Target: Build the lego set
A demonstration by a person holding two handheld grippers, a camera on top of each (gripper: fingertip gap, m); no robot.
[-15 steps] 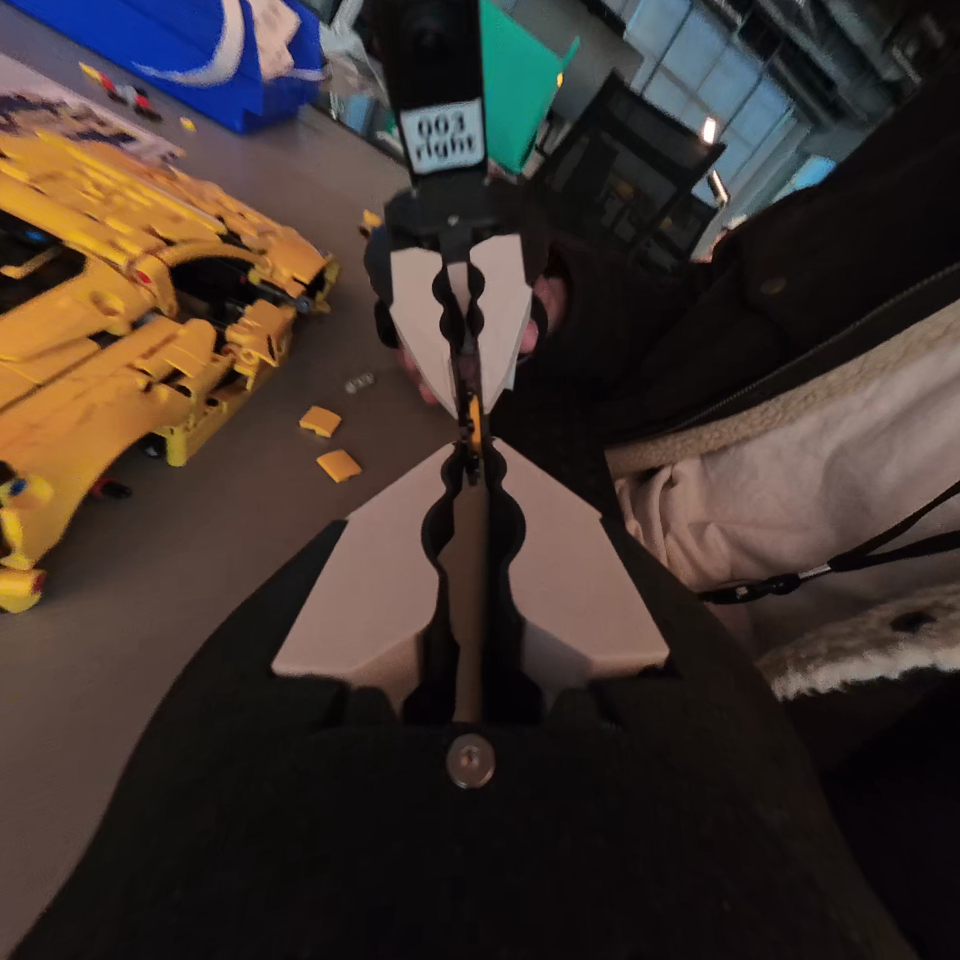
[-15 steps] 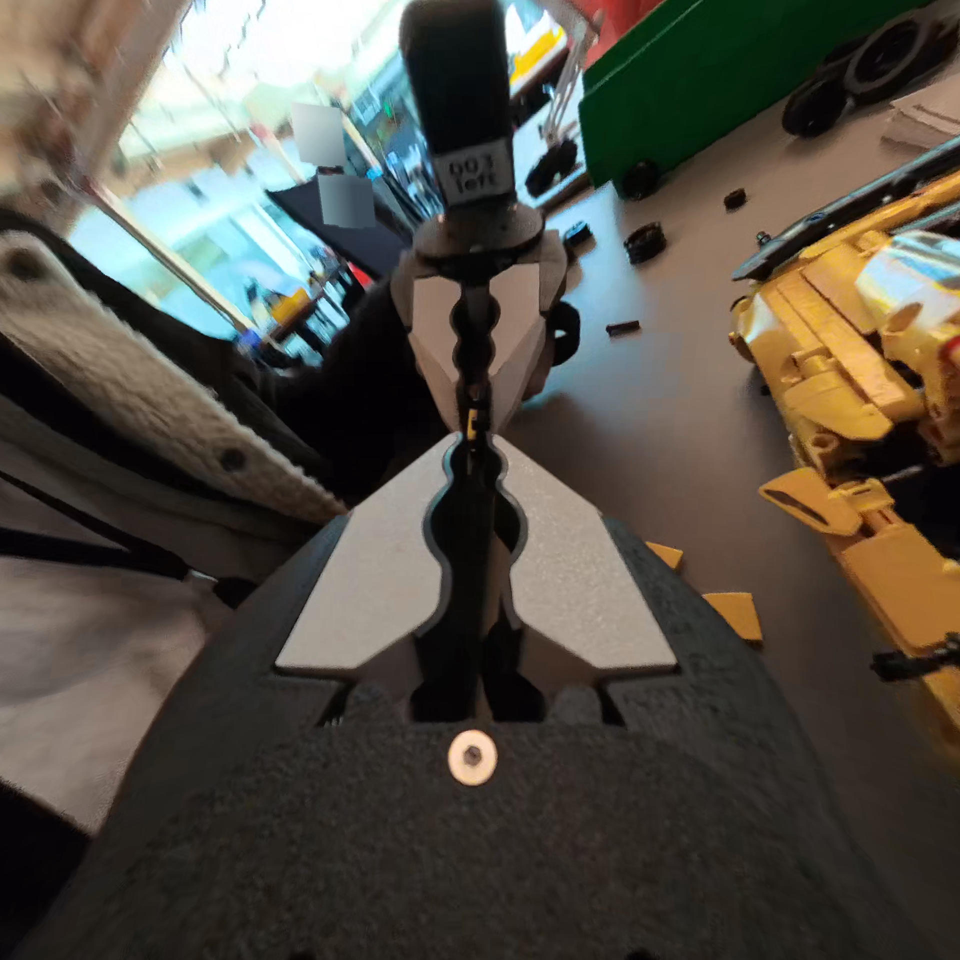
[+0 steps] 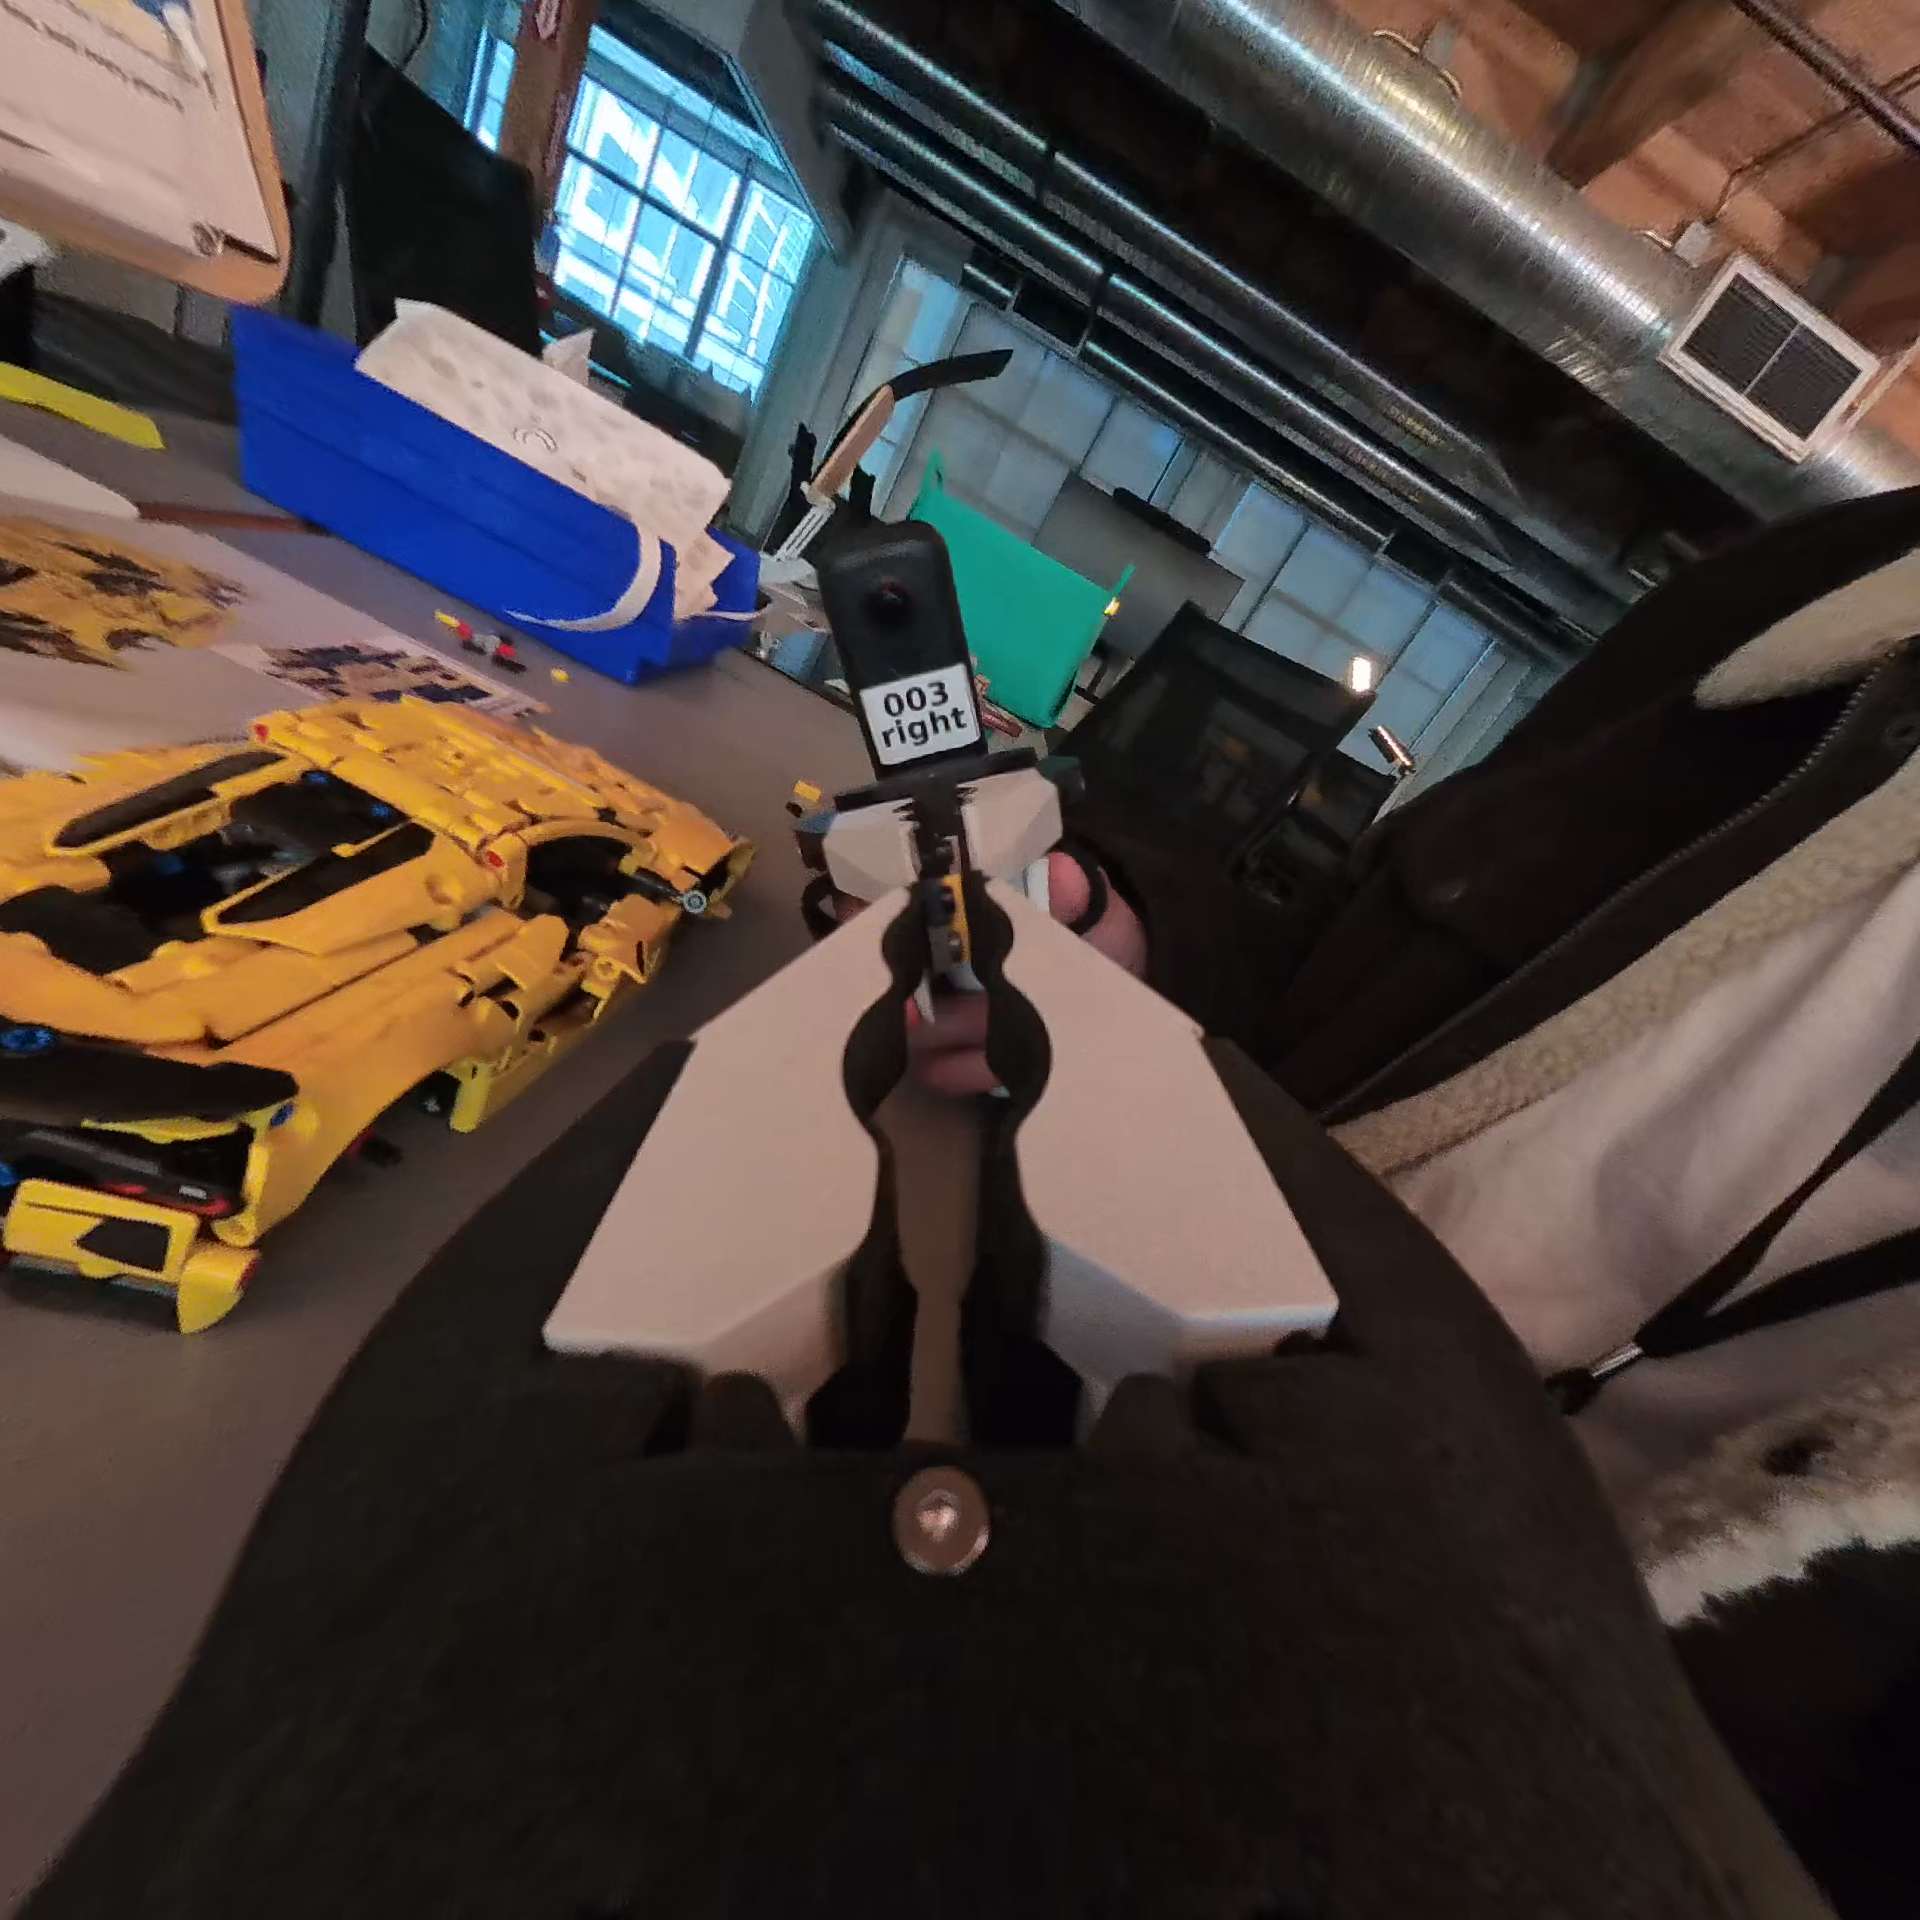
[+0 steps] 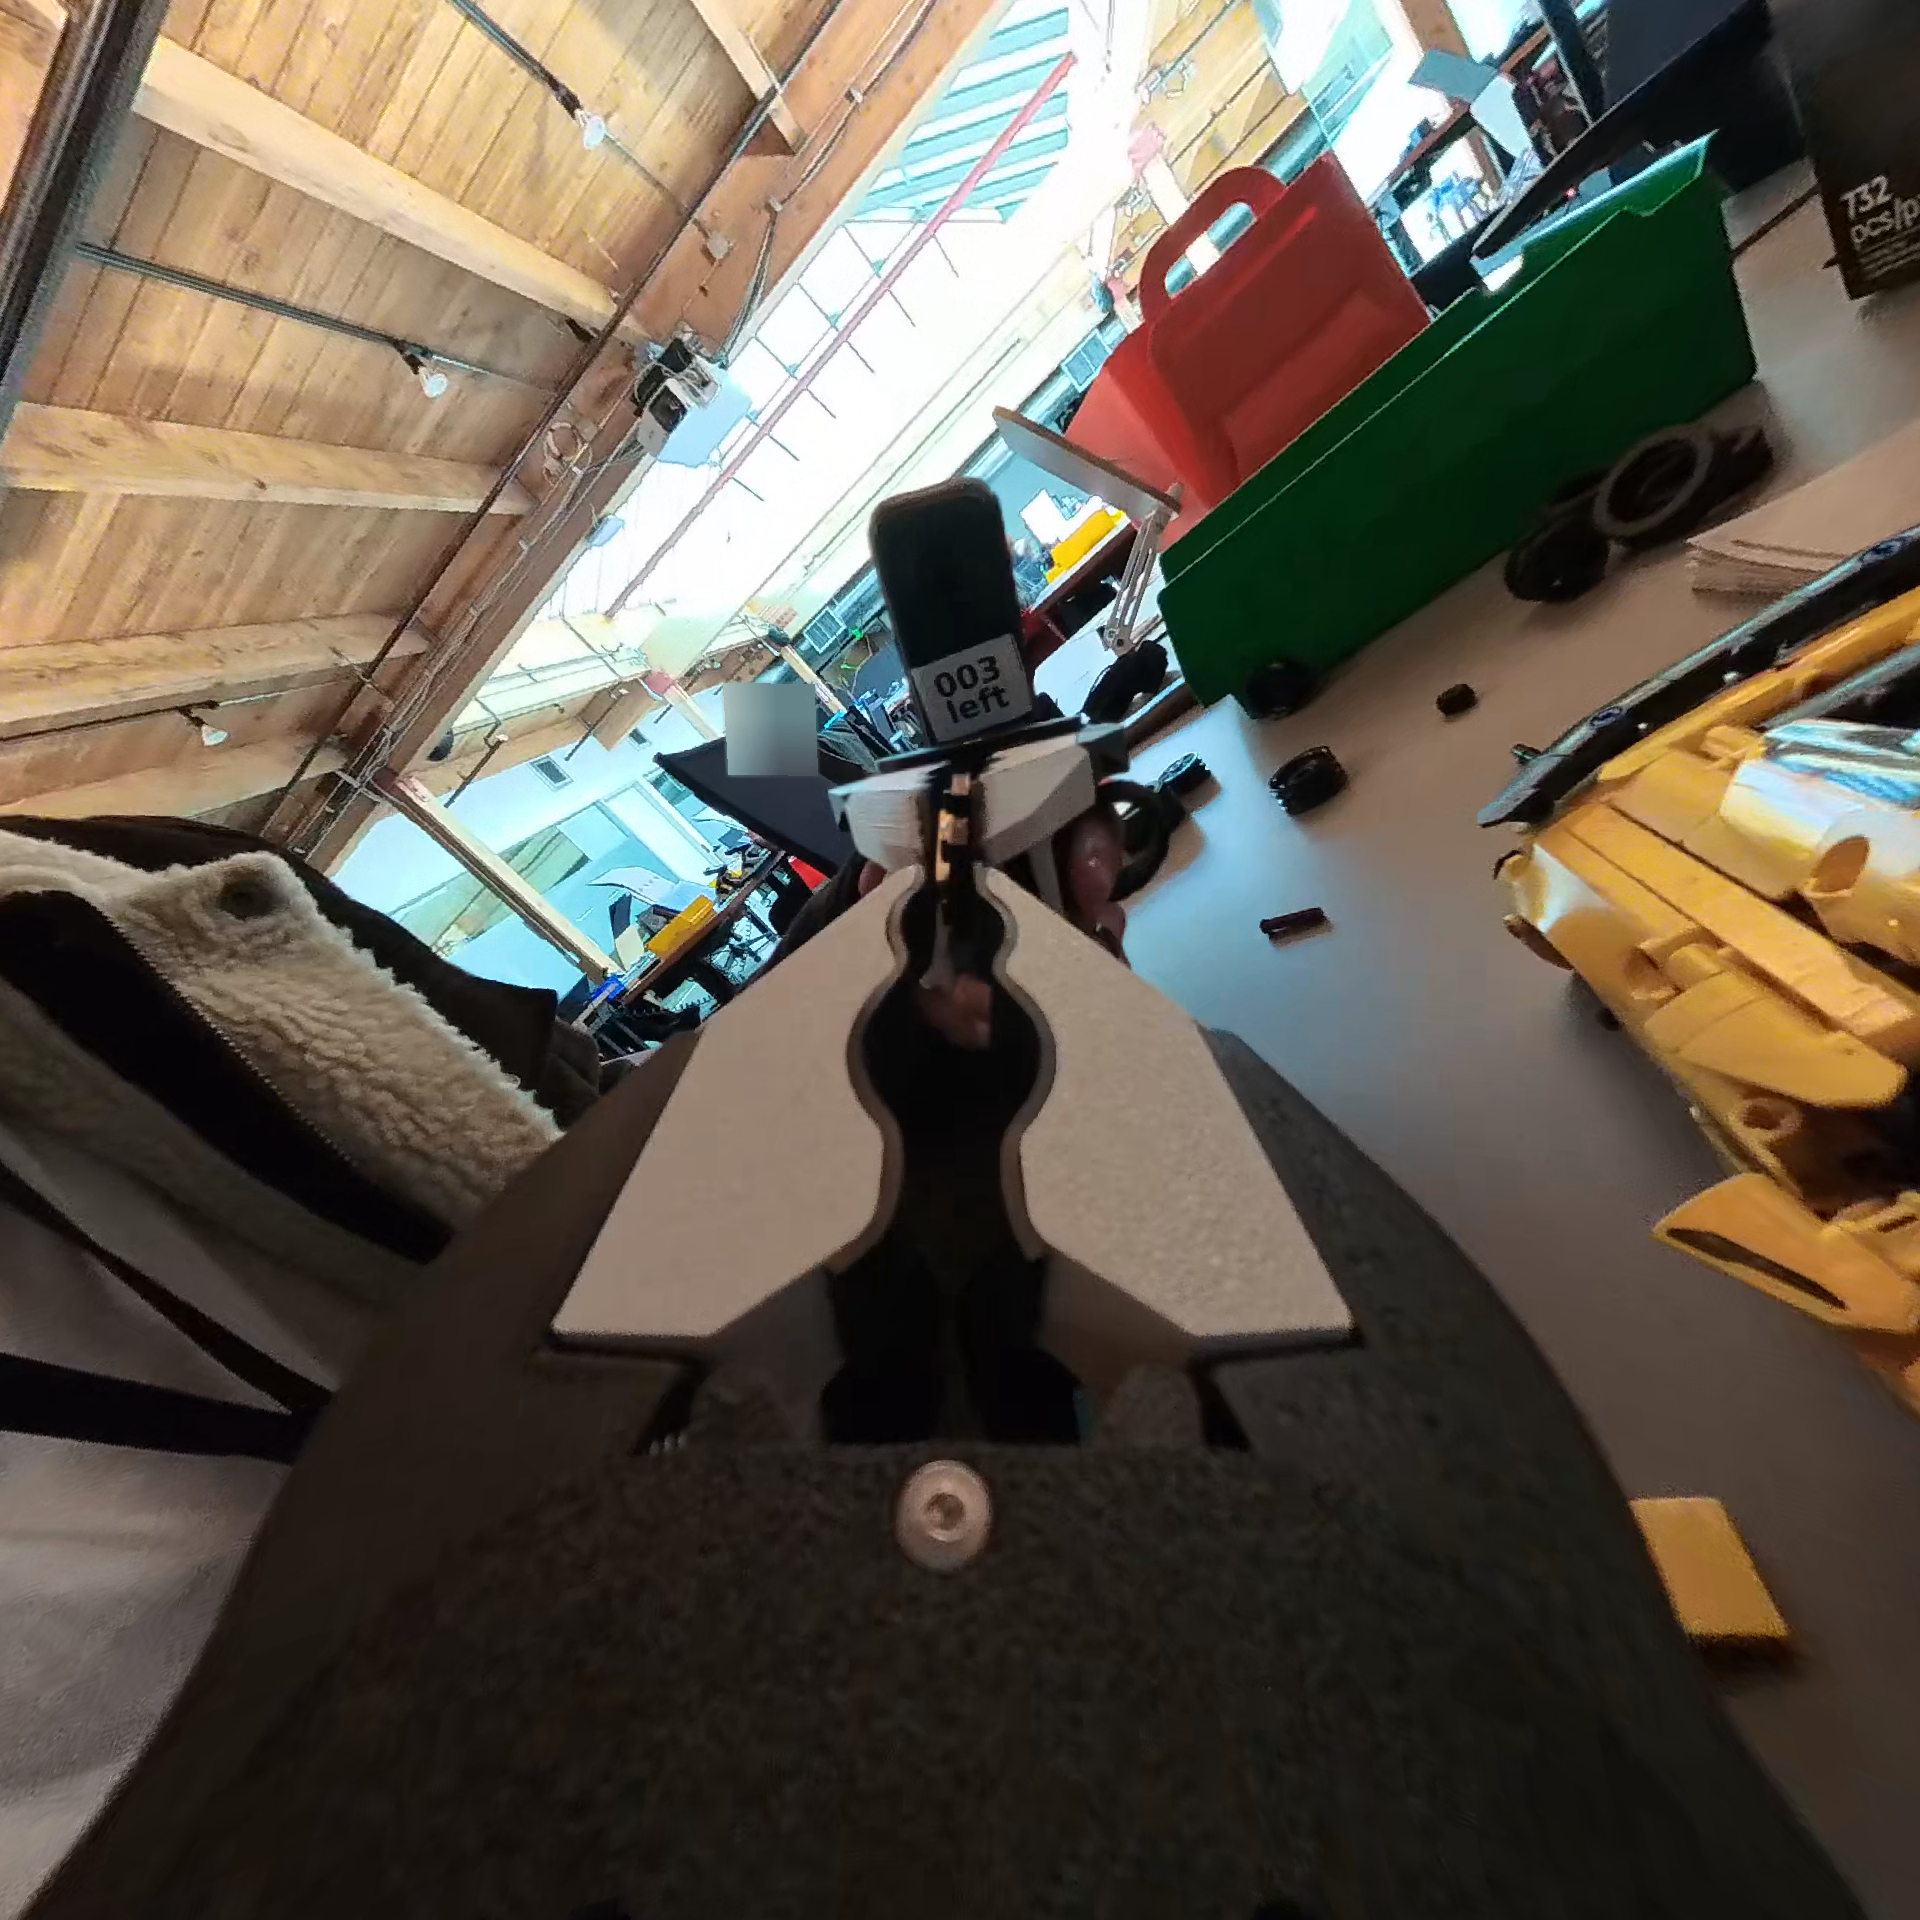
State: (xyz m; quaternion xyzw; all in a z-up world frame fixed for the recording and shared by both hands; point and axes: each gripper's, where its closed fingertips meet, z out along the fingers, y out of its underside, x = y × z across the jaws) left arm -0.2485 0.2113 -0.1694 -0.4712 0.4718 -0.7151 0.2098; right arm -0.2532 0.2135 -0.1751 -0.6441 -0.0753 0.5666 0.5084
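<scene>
Both grippers meet tip to tip up in the air, facing each other. Left gripper [image 3: 940,940] has its pale, matte wedge-shaped fingers [image 3: 758,1143] nearly together, pinching a small yellow-and-black lego piece [image 3: 951,925] right at the tips. From the other side, the right gripper [image 4: 951,883] is clamped on the same piece [image 4: 951,831], which looks like a skinny little stack of bits from here, too small to make out much else. The inner edges of the fingers are wavy black scallops, and the bodies have a rough, grainy black finish with a shiny screw in the middle.

Each gripper has a black camera stick with a white sticker on top, and you can see a hand [image 3: 1091,914] wrapped around the far handle.

Down on the smooth grey table [image 3: 156,1455] sits the big yellow lego car [image 3: 312,956], glossy angular panels with black vents and a few blue pins showing. It's well apart from the grippers, off to the side. A flat yellow tile [image 4: 1704,1579] lies loose on the table near the right gripper's body, plus scattered black tyres [image 4: 1652,499] and small dark pins.

Further back there's a blue plastic bin [image 3: 436,509] with paper in it, a green bin [image 4: 1455,468], and a red carton [image 4: 1247,312]. The person's fleece-lined dark jacket [image 4: 260,997] fills one side.
</scene>
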